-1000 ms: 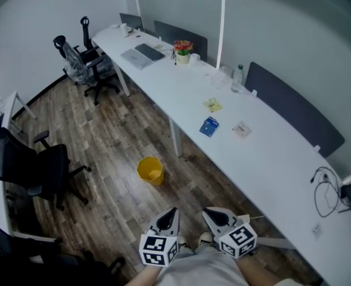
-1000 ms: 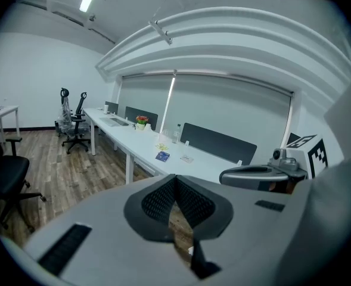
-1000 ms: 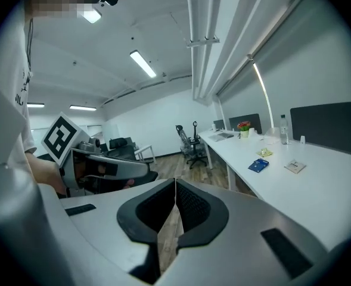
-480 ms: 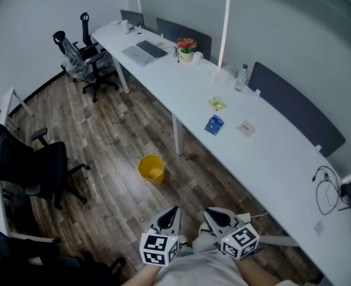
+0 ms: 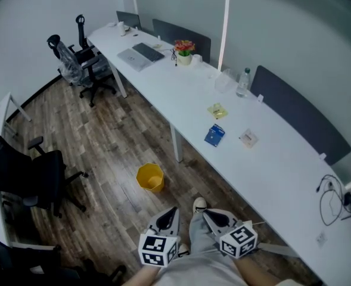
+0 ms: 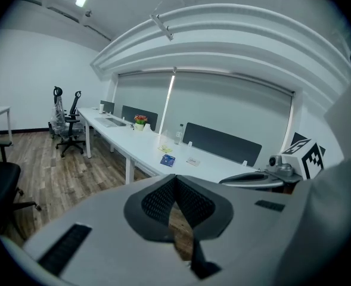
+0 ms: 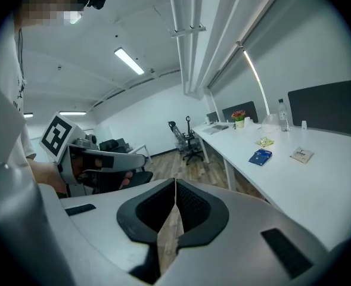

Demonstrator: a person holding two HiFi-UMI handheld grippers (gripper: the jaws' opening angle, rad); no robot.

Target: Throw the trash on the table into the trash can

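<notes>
The left claw [image 5: 171, 211] and the right claw [image 5: 205, 213] are both clenched, pads pressed tip to tip with nothing between them, and the person carries them low in front of the body, side by side and pointing ahead. No trash is held yet.

Ahead of the claws on the wooden floor stands the yellow trash can [image 5: 150, 177], open-topped, just short of the desk [image 5: 270, 177] and a little left of its leg. The trash lies beyond it, up on the desk and off to the right of where the claws point: a blue packet [image 5: 214, 134] closest, a crumpled yellow scrap [image 5: 217, 110] just behind it, and a pale flat packet [image 5: 248, 138] further right. All three are well apart from either claw.

The blue packet's long side runs roughly away from the desk's near edge. The right claw is on the desk's side, so I'd judge it the nearer one for the first pickup, reaching forward and rightward.
</notes>
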